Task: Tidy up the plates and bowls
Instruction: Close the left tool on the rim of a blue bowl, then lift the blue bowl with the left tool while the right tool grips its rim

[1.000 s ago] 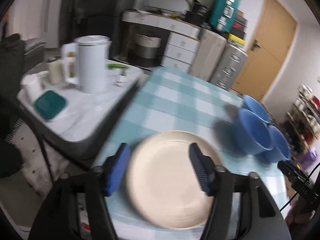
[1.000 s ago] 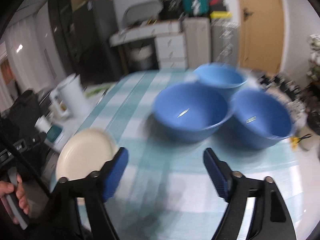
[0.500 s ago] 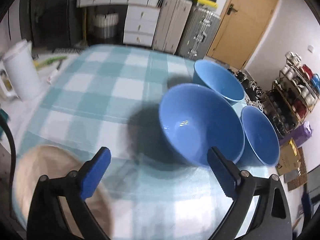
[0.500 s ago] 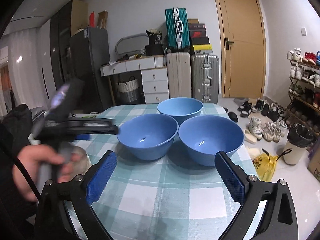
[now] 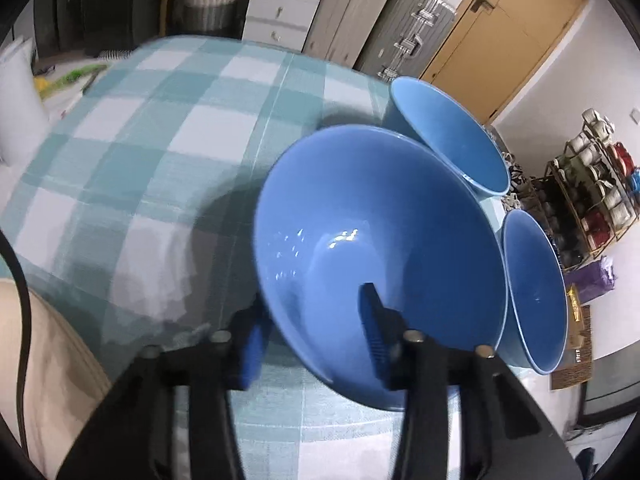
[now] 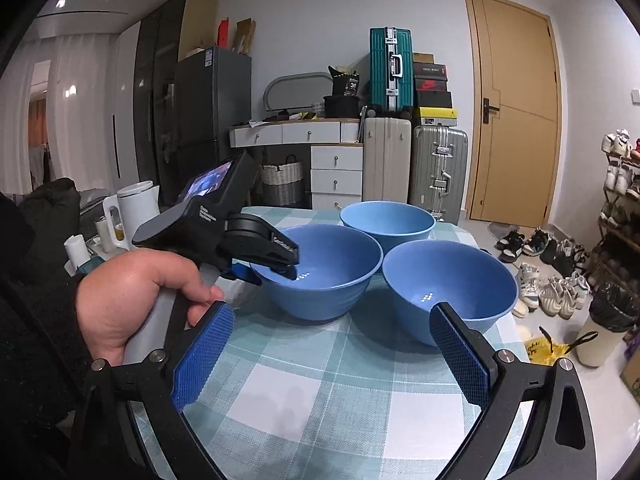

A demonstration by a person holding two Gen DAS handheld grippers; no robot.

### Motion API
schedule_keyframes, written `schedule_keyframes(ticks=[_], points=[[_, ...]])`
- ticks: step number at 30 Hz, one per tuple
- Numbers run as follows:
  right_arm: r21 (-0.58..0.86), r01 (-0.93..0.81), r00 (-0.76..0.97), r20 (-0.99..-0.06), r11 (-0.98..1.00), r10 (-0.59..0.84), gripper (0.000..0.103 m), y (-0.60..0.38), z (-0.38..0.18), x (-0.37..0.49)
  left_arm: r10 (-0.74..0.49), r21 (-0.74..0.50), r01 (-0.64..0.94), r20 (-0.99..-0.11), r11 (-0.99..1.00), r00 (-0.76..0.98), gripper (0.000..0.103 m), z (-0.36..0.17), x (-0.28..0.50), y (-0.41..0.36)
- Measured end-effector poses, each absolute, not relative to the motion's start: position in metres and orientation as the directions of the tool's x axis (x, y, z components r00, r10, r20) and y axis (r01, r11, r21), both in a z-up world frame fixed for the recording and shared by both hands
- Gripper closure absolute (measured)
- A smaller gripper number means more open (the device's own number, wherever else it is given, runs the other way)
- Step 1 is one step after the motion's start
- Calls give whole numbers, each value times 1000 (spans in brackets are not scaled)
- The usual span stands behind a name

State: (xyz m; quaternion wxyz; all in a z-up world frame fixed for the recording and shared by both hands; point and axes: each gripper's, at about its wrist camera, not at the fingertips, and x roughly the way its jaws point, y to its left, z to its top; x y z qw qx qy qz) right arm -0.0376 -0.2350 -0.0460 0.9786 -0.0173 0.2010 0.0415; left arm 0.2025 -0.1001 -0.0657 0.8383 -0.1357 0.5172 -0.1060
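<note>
Three blue bowls stand together on the checked tablecloth [image 6: 320,400]. My left gripper [image 5: 312,336] straddles the near rim of the left bowl [image 5: 372,232], one finger inside and one outside; the jaws stand apart, with a gap to the wall. The right wrist view shows it over that bowl [image 6: 324,272]. The far bowl [image 6: 386,220] and the right bowl [image 6: 448,284] stand untouched. My right gripper [image 6: 332,364] is open and empty, low over the cloth before the bowls. A cream plate [image 5: 44,380] lies at the table's near left corner.
A white kettle [image 6: 134,208] and small items stand on a side table to the left. Suitcases [image 6: 416,168], drawers and a door are behind the table. A shoe rack [image 6: 620,200], shoes and a bin are on the right floor.
My left gripper left the cream plate, swung right to the left bowl and narrowed around its rim. My right gripper drew back and held still.
</note>
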Motion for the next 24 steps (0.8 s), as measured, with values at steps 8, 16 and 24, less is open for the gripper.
schedule_keyframes(ticks=[8, 16, 24], points=[[9, -52, 910, -412, 999, 51, 3, -245, -46, -35, -296, -289, 79, -868, 954, 400, 92, -67, 194, -97], [56, -13, 889, -456, 998, 37, 3, -253, -46, -30, -289, -243, 167, -883, 956, 371, 95, -58, 170, -98], [235, 71, 840, -538, 969, 69, 3, -286, -54, -17, -303, -229, 264, -909, 937, 287, 94, -58, 141, -102]])
